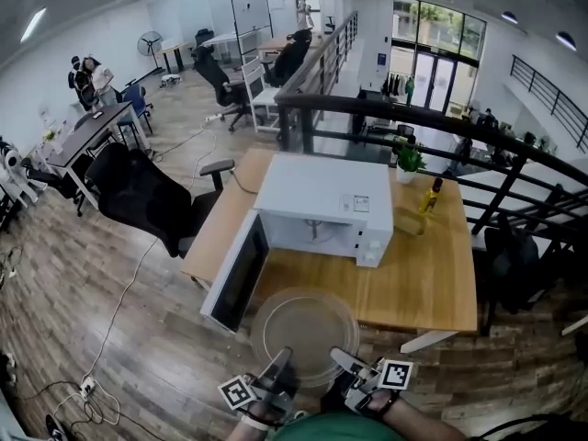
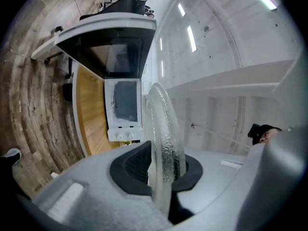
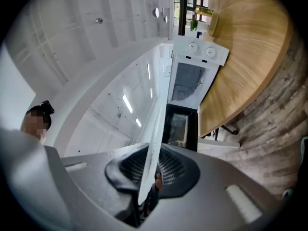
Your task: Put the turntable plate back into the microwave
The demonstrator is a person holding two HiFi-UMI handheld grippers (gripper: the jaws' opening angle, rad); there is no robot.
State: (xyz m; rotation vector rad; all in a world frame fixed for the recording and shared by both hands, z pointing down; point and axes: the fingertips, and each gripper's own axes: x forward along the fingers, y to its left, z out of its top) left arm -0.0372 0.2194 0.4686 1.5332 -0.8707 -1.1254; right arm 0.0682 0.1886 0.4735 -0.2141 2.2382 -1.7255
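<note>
Left gripper (image 1: 278,361), right gripper (image 1: 344,360) nearest, jaws of each clamped on near rim of turntable plate (image 1: 303,324). Wooden table (image 1: 424,283) bears white microwave (image 1: 317,200), door (image 1: 237,274) open. Plate: clear round glass, pebbled rim, in air before microwave, outside it.

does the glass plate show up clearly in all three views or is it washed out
Head view: plate faint, see-through against the floor, fisheye bending the railing. Left gripper view: its textured rim sharp. Right gripper view: edge-on, a pale sliver against bright white.
</note>
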